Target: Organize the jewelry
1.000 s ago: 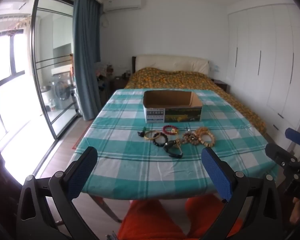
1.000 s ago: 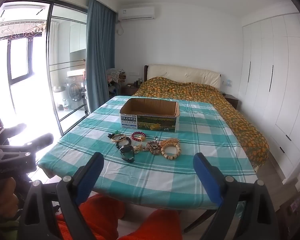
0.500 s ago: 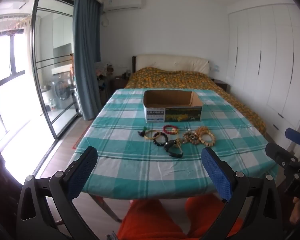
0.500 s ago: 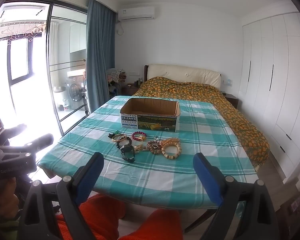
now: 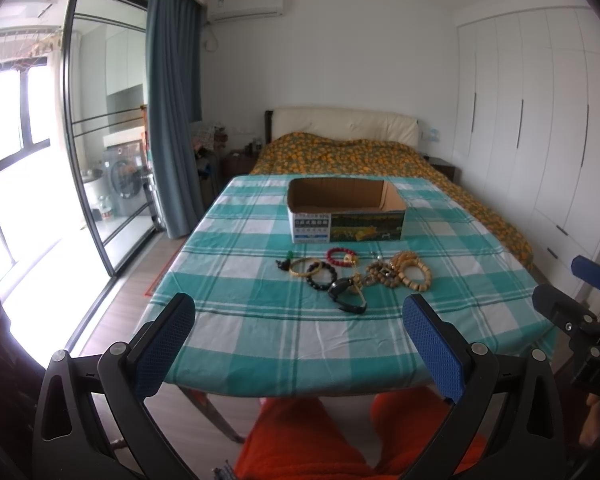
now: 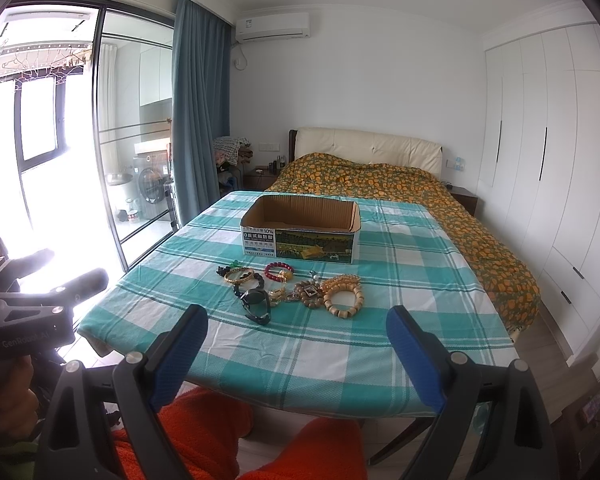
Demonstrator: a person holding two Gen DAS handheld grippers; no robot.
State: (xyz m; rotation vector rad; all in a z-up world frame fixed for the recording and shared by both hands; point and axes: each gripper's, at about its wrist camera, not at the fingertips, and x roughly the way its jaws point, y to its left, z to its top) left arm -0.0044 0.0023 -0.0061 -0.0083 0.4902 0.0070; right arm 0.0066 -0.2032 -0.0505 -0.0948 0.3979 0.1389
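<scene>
The right gripper (image 6: 296, 356), its two blue-padded fingers (image 6: 178, 354) spread wide with nothing between them, hung just short of the near edge of a table under a teal-and-white checked cloth (image 6: 380, 344), above orange-clad knees (image 6: 204, 432). On the cloth lay a huddle of jewelry: a black wristwatch (image 6: 257, 305) nearest, a pale wooden bead bracelet (image 6: 343, 302) to its right, a dark red bead bracelet (image 6: 279, 272) and a gold bangle (image 6: 239, 275) behind. Beyond them stood an open, empty cardboard box with a printed front (image 6: 300, 227), and at the left edge a hand held the black left gripper (image 6: 40, 304).
</scene>
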